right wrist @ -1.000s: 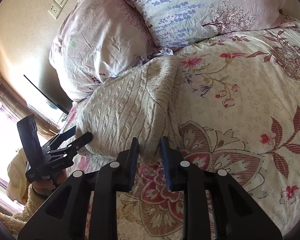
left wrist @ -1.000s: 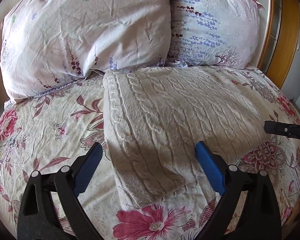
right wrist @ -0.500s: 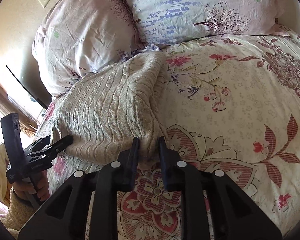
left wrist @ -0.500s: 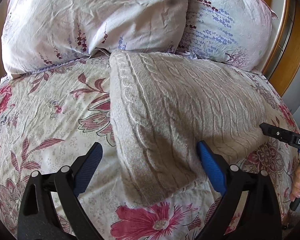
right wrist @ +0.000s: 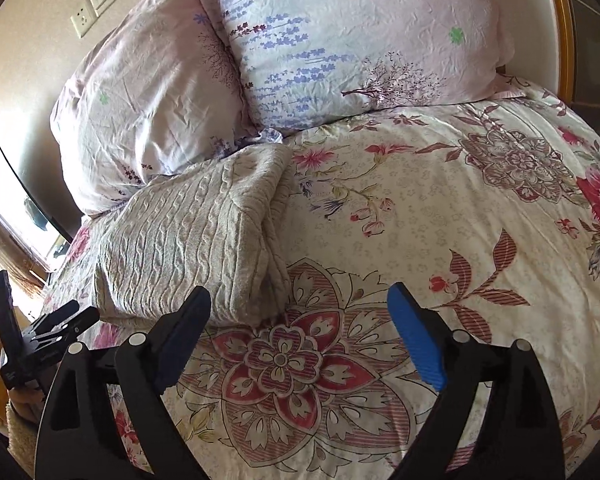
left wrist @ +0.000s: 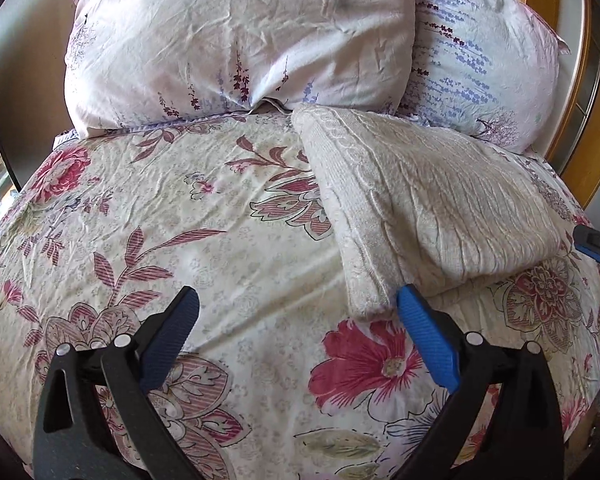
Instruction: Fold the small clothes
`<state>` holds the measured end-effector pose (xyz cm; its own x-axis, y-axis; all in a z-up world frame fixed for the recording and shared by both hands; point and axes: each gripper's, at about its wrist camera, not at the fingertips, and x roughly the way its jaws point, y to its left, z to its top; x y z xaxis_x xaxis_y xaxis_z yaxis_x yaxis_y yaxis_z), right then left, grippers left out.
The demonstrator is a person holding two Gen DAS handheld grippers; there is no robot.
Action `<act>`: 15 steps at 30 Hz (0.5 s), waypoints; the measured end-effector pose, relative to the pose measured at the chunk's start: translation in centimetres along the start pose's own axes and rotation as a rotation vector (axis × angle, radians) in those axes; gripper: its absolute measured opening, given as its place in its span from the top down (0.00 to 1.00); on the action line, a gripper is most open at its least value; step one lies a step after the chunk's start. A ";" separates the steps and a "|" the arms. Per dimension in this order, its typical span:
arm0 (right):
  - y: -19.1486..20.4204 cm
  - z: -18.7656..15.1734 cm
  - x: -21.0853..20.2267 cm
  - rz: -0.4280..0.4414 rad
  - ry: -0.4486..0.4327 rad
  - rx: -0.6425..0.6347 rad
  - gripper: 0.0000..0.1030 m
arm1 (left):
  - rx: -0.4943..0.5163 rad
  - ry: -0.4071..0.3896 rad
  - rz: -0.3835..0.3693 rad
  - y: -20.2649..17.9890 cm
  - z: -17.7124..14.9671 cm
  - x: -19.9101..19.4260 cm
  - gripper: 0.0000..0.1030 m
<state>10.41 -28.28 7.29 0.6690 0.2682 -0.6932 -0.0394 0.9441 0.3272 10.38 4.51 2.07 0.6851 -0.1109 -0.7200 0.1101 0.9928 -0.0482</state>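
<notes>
We see a bed [right wrist: 440,208] in floral cover | two pillows [right wrist: 360,40] | beige wall with sockets [right wrist: 96,4] | wooden headboard [left wrist: 580,92] | bright daylight.

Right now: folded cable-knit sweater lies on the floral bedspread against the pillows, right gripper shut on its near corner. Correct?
Not quite. The right gripper is open: its fingers have just spread and nothing is between them, as the right wrist view shows. The folded cable-knit sweater does lie on the floral bedspread against the pillows.
</notes>
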 end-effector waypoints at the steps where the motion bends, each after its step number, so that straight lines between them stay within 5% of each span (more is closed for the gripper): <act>1: 0.4 0.0 0.2 -0.006 0.001 -0.015 0.11 | 0.010 0.004 0.014 0.0 0.1 0.3 0.04; 6: 2.2 0.1 0.4 0.026 -0.007 -0.074 0.32 | 0.137 -0.049 -0.025 -0.6 -0.4 -1.4 0.04; 10: 2.4 0.2 1.4 0.079 0.035 -0.069 0.42 | 0.277 -0.057 0.077 -1.9 -0.6 -1.0 0.07; 15: 2.5 0.3 2.1 0.108 0.060 -0.057 0.46 | 0.378 -0.045 0.113 -3.0 -0.3 0.2 0.15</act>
<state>11.95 -25.40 6.80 0.6131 0.3787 -0.6934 -0.1525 0.9179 0.3664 9.95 1.51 1.90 0.7378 -0.0120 -0.6749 0.2840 0.9125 0.2943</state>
